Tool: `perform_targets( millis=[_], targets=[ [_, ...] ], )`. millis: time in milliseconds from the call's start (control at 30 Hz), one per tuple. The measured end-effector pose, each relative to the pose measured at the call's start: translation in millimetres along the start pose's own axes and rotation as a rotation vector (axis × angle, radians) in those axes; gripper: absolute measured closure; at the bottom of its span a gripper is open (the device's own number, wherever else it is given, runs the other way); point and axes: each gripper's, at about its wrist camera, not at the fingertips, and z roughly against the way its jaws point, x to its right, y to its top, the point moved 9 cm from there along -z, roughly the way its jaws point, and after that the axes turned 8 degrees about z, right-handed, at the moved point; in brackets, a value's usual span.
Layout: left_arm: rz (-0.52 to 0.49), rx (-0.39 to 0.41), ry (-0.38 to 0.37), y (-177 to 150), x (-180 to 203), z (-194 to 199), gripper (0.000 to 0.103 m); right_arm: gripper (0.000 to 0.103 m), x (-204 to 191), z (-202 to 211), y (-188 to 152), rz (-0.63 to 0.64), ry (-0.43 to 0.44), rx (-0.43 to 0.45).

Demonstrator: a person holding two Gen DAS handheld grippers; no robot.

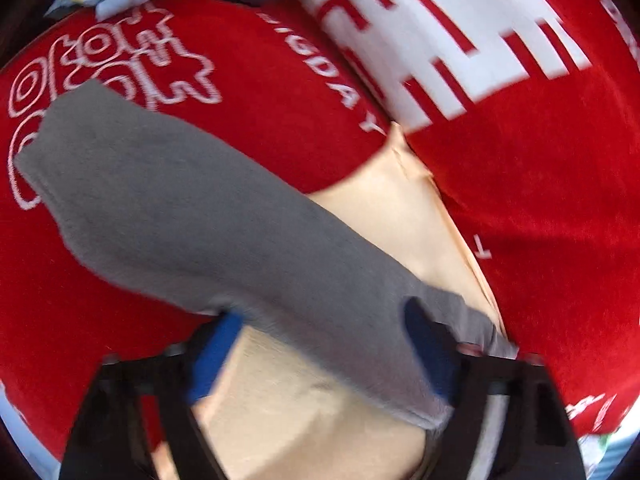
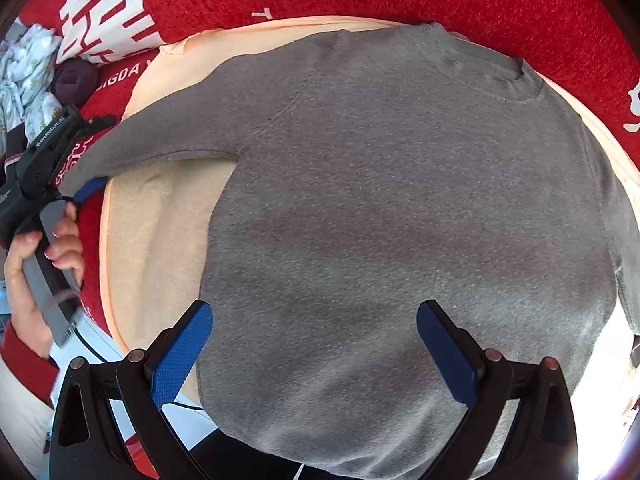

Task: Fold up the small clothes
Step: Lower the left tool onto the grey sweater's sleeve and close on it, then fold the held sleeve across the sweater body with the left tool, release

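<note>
A small grey sweater (image 2: pixel 400 208) lies flat on a cream cloth (image 2: pixel 156 216), neck at the top. Its left sleeve (image 1: pixel 192 208) stretches out over the red cushion. My left gripper (image 1: pixel 324 356) is open, its blue-padded jaws either side of the sleeve near the armpit; the sleeve lies between them. In the right wrist view the left gripper (image 2: pixel 86 190) shows at the sleeve's end, held by a hand. My right gripper (image 2: pixel 316 352) is open and empty, hovering over the sweater's lower body.
Red cushions with white lettering (image 1: pixel 460 40) surround the cream cloth. A pale patterned garment (image 2: pixel 28 72) and a dark purple item (image 2: pixel 76 78) lie at the far left. A white surface with a cable (image 2: pixel 120 360) lies below the cloth.
</note>
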Motion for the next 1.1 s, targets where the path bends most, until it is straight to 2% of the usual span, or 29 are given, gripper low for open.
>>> perform_targets(
  millis=[33, 67, 133, 333, 433, 500, 600, 767, 900, 1100],
  targets=[
    [0.009, 0.009, 0.005, 4.0, -3.7, 1.4, 0.053, 0.001, -1.4, -1.4, -1.7, -0.001, 0.0, -0.004],
    [0.005, 0.015, 0.023, 6.9, -6.3, 2.1, 0.075, 0.001, -2.7, -2.1, -3.5, -0.002, 0.0, -0.005],
    [-0.036, 0.014, 0.041, 10.7, -9.1, 2.8, 0.093, 0.001, -5.3, -3.5, -4.8, -0.007, 0.0, -0.001],
    [-0.209, 0.059, 0.057, -0.5, 23.0, 12.3, 0.095, 0.01, 8.5, -6.0, -22.0, -0.079, 0.056, -0.009],
    [-0.246, 0.06, 0.046, -5.5, 36.4, 12.2, 0.096, 0.024, 20.4, -5.4, -29.7, -0.104, 0.094, -0.012],
    [-0.235, 0.051, 0.012, -11.2, 43.2, 17.7, 0.096, 0.027, 30.6, -0.6, -34.5, -0.107, 0.103, -0.008],
    [-0.296, 0.052, -0.029, -27.9, 69.9, 27.8, 0.096, 0.028, 46.8, 11.1, -38.3, -0.109, 0.105, 0.021],
    [-0.467, -0.009, -0.102, -85.3, 133.1, 23.1, 0.096, 0.028, 77.2, 20.0, -40.7, -0.155, 0.11, 0.039],
    [-0.521, -0.101, -0.132, -136.9, 163.2, -2.7, 0.096, 0.028, 99.0, 27.0, -42.3, -0.183, 0.109, 0.058],
    [-0.702, -0.208, -0.108, -216.1, 183.1, -31.9, 0.096, 0.028, 130.8, 29.3, -40.3, -0.236, 0.103, 0.078]
  ],
)
